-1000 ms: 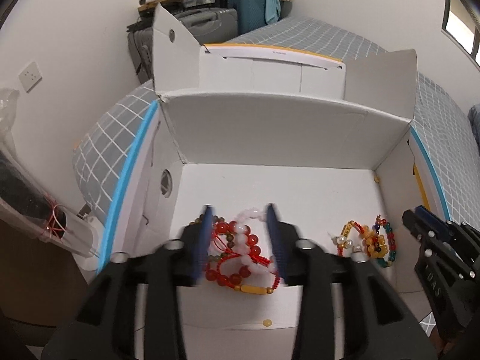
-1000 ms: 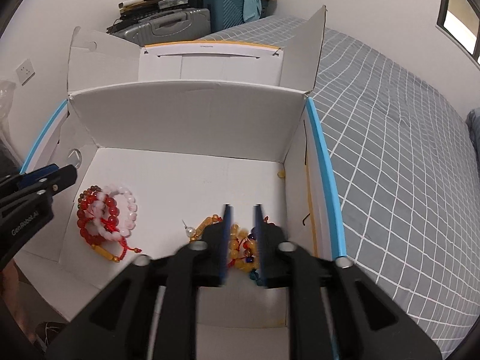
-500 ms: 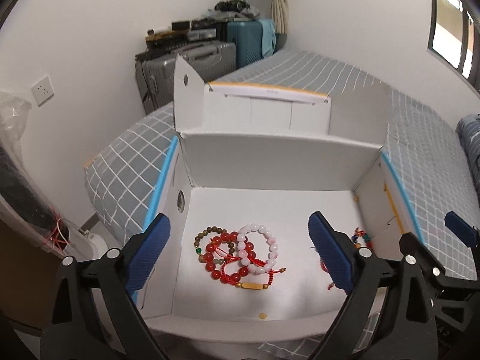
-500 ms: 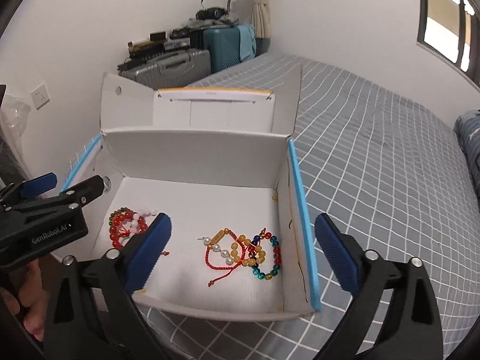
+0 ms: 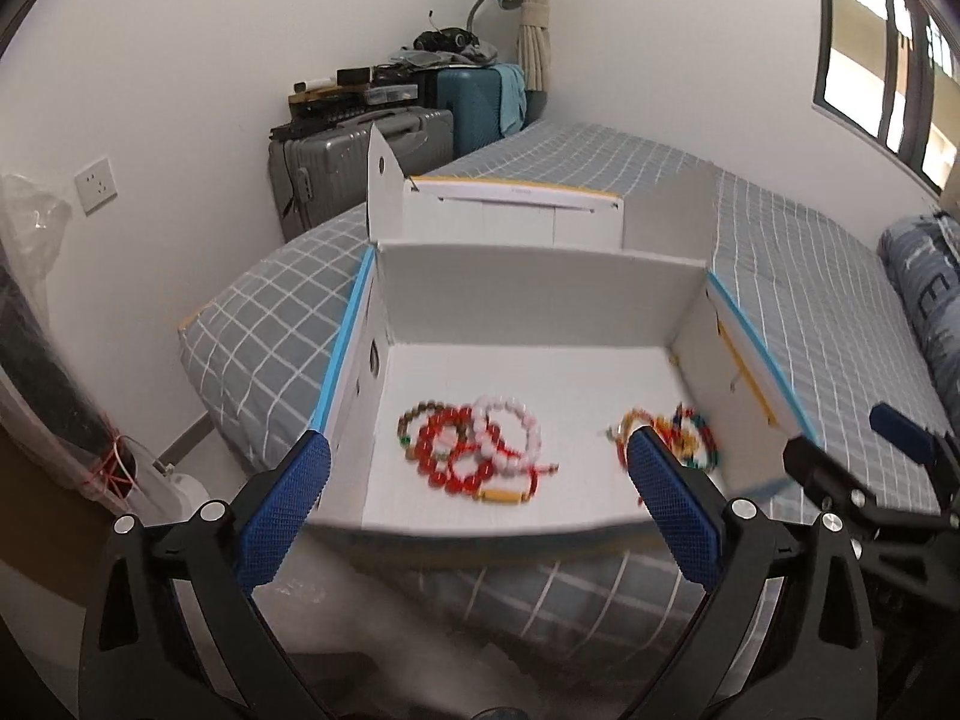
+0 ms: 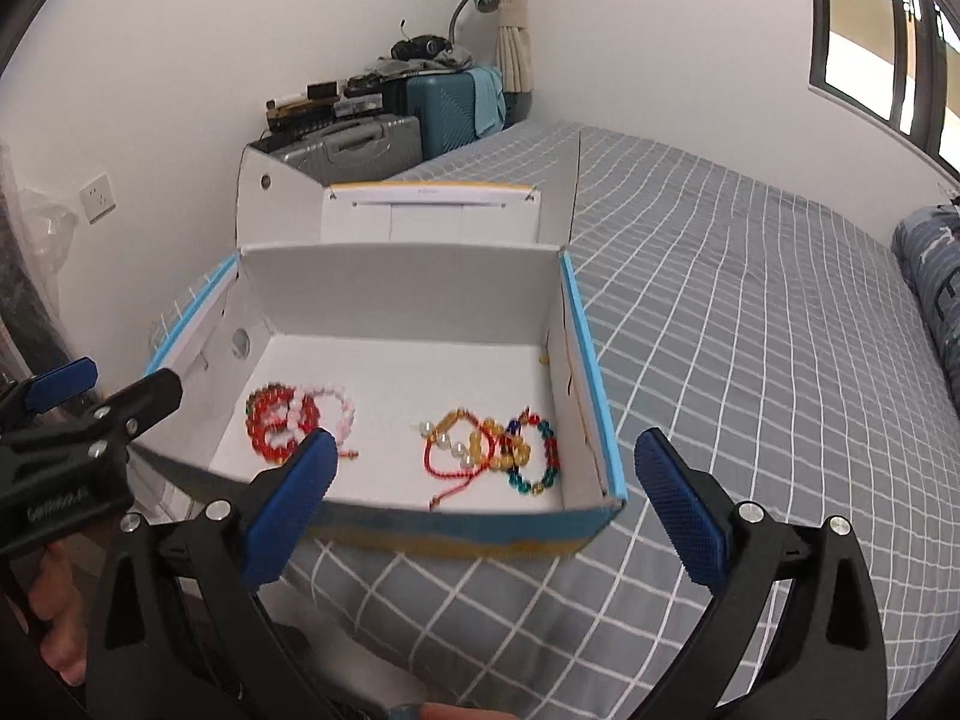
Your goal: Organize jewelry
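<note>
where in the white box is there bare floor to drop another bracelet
Free: the back strip of the white cardboard box, between its rear wall and both piles, and the middle lane between the red and pink bead bracelets and the amber, pearl and teal bead bracelets. Crowded: the front left and front right corners.

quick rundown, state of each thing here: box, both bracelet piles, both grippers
white box: open, lid flap up at the back, on the bed
red and pink bracelets: heaped on the box floor, left side, not held
amber and multicolour bracelets: heaped on the box floor, right side, not held
left gripper: open wide, empty
right gripper: open wide, empty
</note>
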Motion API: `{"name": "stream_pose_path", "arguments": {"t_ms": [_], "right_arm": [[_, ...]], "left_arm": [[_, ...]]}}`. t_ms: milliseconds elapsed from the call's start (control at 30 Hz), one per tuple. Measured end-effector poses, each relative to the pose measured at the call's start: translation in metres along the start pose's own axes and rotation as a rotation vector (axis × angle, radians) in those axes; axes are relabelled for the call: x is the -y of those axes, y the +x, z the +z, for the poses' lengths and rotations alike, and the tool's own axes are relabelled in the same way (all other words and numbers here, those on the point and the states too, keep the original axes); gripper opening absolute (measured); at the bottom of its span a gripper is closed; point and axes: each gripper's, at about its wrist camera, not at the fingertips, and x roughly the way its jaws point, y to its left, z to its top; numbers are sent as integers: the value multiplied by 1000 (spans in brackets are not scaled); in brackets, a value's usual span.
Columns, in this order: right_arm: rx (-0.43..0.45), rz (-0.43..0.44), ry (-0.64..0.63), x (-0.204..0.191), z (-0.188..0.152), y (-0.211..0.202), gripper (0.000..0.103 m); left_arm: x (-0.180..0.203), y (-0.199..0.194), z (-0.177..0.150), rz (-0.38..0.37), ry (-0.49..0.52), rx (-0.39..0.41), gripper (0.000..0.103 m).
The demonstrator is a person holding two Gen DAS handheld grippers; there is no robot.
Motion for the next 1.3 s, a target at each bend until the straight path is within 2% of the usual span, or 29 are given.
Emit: {"name": "stream_pose_path", "arguments": {"t_ms": [200,433,633,1300], "right_arm": [[-36,2,8,-1,-25,3,95],[-28,-3,27,-2,-40,-3,95],[-30,-13,31,3,-40,-3,96],[-35,-23,32,7,-40,1,95]], "left_arm": [[-3,-7,-30,0,18,-6,97],[3,-6,-45,-15,46,-26,97],[4,-6,-46,16,34,-24,97],[5,-5,-45,-26,15,-48,97]]}}
